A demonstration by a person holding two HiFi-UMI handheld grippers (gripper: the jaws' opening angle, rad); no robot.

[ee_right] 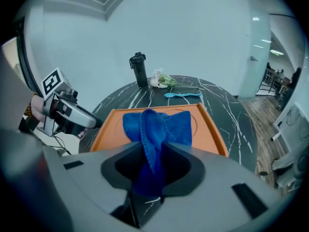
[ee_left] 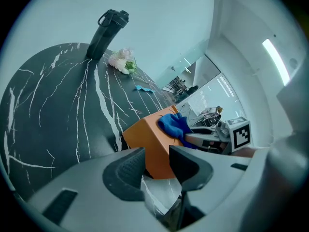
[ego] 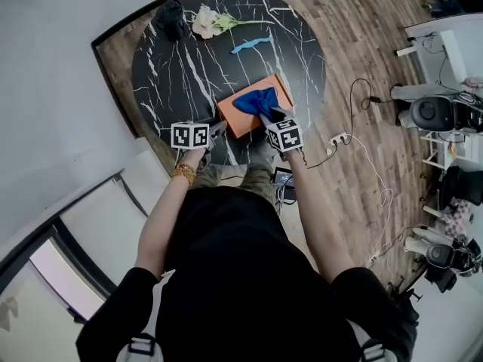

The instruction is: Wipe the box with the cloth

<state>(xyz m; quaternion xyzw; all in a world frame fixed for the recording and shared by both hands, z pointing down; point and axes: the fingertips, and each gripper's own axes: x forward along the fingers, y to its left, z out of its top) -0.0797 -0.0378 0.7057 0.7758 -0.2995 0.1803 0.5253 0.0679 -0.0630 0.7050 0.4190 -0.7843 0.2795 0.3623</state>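
Observation:
An orange box (ego: pixel 249 115) lies flat on the near part of the round black marble table (ego: pixel 181 74). A blue cloth (ego: pixel 255 99) is bunched on the box's lid. My right gripper (ego: pixel 273 115) is shut on the cloth's near end; in the right gripper view the cloth (ee_right: pixel 161 127) runs squeezed between the jaws (ee_right: pixel 154 156) and spreads onto the box (ee_right: pixel 212 129). My left gripper (ego: pixel 217 130) sits at the box's near left corner. In the left gripper view that corner of the box (ee_left: pixel 154 153) is between the jaws (ee_left: pixel 157 164), with both pads against it.
At the table's far side stand a black bottle (ego: pixel 170 17), a pale flower (ego: pixel 207 21) and a small light-blue object (ego: pixel 250 45). Cables and a power strip (ego: pixel 337 138) lie on the wooden floor to the right. A white wall is at the left.

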